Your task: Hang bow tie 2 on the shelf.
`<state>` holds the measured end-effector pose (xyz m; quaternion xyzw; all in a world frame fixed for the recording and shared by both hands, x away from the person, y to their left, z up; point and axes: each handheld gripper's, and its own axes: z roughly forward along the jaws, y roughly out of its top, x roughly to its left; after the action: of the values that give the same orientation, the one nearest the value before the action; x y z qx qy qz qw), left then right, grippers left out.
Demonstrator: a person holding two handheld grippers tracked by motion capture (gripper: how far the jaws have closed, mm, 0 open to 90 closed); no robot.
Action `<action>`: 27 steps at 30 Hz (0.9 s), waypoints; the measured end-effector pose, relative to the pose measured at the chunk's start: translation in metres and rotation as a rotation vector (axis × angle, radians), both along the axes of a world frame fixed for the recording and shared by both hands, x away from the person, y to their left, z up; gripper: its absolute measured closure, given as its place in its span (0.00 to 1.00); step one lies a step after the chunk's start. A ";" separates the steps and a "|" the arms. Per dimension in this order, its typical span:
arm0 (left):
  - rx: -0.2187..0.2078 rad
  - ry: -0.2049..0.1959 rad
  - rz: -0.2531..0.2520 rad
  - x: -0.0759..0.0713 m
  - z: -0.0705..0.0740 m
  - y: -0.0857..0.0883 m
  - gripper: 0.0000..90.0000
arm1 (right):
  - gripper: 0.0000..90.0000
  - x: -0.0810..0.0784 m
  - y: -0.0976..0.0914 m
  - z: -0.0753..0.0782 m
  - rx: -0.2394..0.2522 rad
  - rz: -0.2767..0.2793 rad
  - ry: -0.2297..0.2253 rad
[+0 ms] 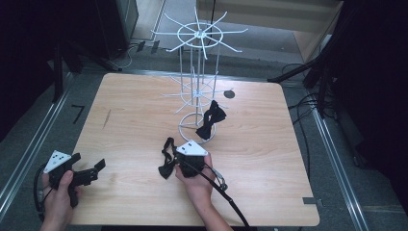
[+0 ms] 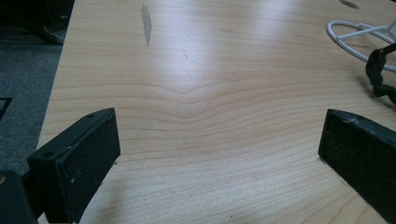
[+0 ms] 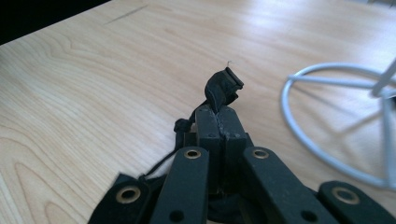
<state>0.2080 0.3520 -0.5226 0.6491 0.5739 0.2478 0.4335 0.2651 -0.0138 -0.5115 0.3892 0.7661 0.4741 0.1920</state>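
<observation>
I see R gripper (image 3: 219, 109) low over table, jaws clamped on soft black fabric bow-tie strap (image 3: 223, 86); L gripper (image 2: 219, 149) level, jaws wide.

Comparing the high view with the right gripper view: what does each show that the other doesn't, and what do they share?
High view alone: the whole white wire rack with its arms, a second bow tie against its base, and the left claw near the table's left edge.

Right gripper view alone: a close look at the right claw, jaws pressed together, pinching a fold of black strap.

Both: the wooden table, the rack's ring base, and the bow tie held by that claw.
</observation>
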 end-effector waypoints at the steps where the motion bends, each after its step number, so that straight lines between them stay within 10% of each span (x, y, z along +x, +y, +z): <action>1: 0.001 0.000 -0.001 0.000 0.000 0.000 0.00 | 1.00 0.000 -0.002 0.002 -0.001 -0.004 -0.008; 27: 0.003 0.001 -0.001 0.000 0.000 0.000 0.00 | 1.00 -0.008 -0.046 0.052 -0.013 -0.043 -0.164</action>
<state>0.2080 0.3518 -0.5225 0.6503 0.5733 0.2480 0.4323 0.2573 -0.0598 -0.4599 0.3640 0.7423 0.4951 0.2670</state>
